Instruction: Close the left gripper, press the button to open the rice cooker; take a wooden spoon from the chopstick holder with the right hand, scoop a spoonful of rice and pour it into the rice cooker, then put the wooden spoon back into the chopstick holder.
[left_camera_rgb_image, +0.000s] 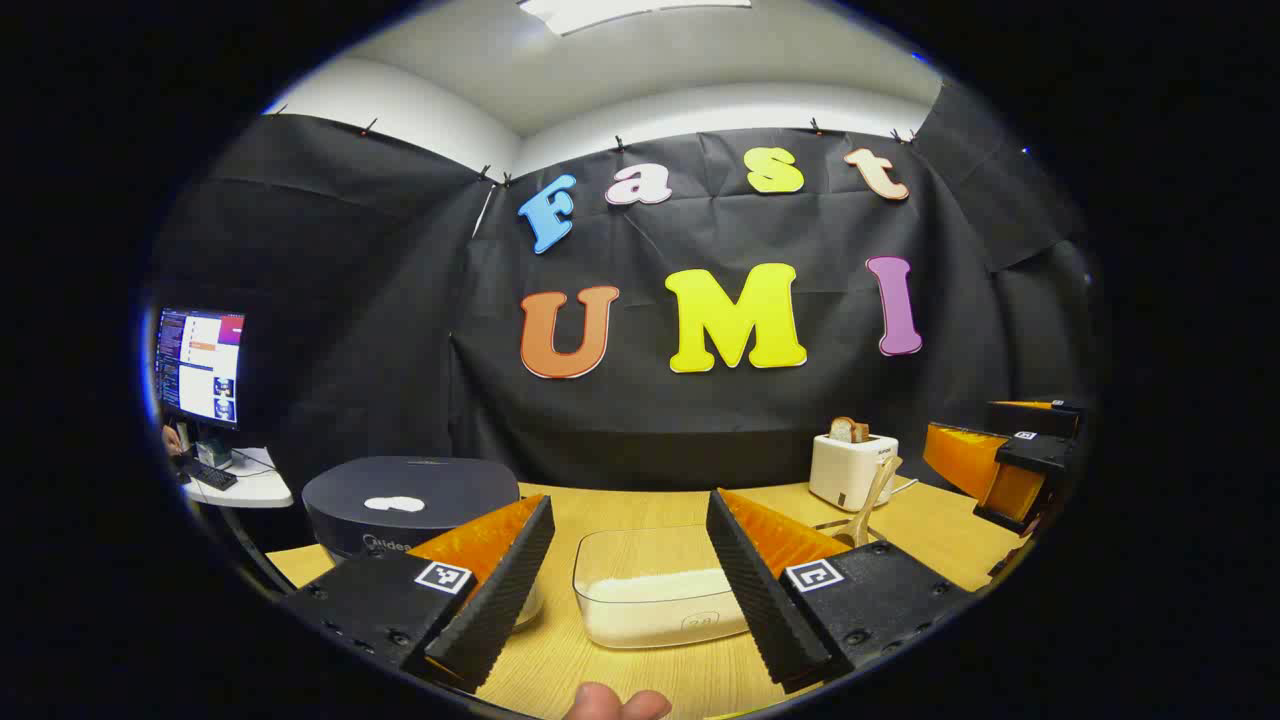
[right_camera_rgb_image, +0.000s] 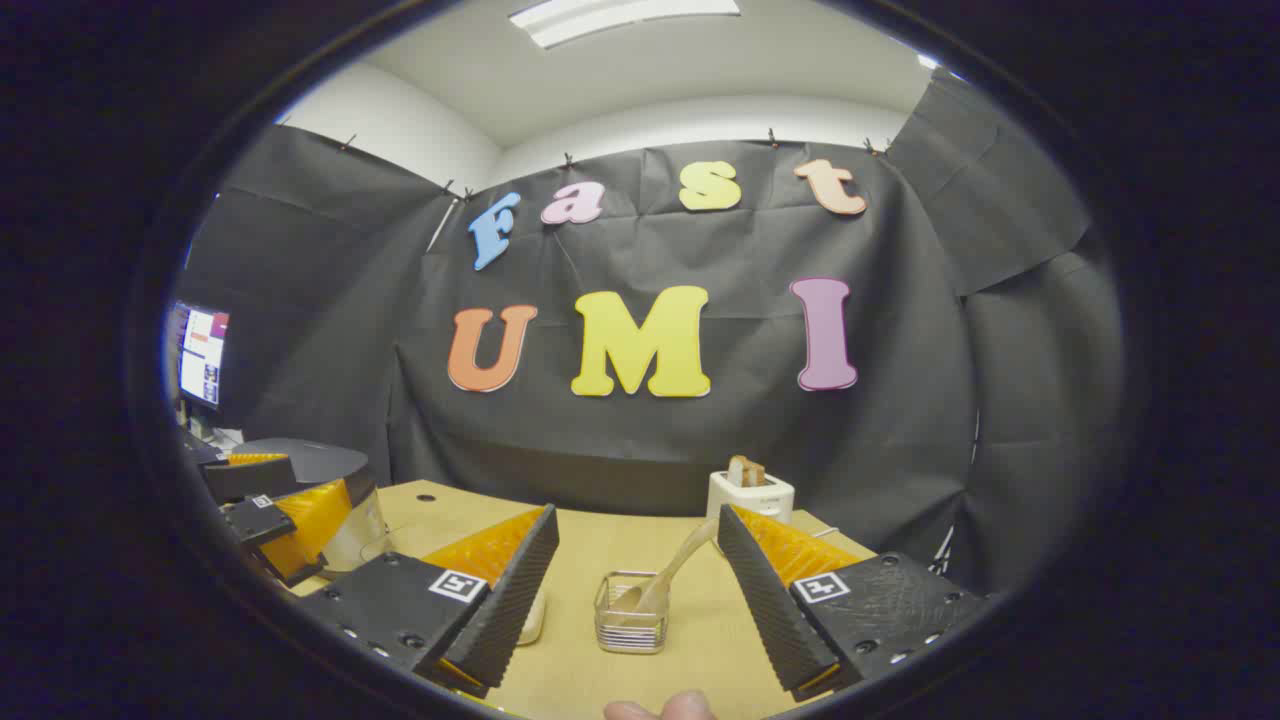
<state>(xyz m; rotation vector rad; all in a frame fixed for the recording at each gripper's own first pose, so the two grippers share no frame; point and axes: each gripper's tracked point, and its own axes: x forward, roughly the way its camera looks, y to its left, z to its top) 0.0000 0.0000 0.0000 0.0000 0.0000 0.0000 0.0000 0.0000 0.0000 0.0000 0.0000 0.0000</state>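
In the left gripper view my left gripper (left_camera_rgb_image: 628, 585) is open above the table, with a clear tub of white rice (left_camera_rgb_image: 655, 598) between and beyond its fingers. The dark rice cooker (left_camera_rgb_image: 412, 500), lid down, sits to the left behind the left finger. The wooden spoon (left_camera_rgb_image: 868, 502) leans up at the right, and the right gripper (left_camera_rgb_image: 1010, 462) shows far right. In the right gripper view my right gripper (right_camera_rgb_image: 636, 600) is open, with the wire chopstick holder (right_camera_rgb_image: 630, 613) and the wooden spoon (right_camera_rgb_image: 668, 575) standing in it straight ahead. The rice cooker (right_camera_rgb_image: 330, 490) and left gripper (right_camera_rgb_image: 270, 505) are at the left.
A white toaster (left_camera_rgb_image: 852, 470) with bread in it stands at the back of the wooden table (left_camera_rgb_image: 620, 505), also seen as the toaster (right_camera_rgb_image: 750, 495) behind the holder. A monitor (left_camera_rgb_image: 198, 365) sits on a side desk at far left. A fingertip (left_camera_rgb_image: 615, 703) shows at the bottom edge.
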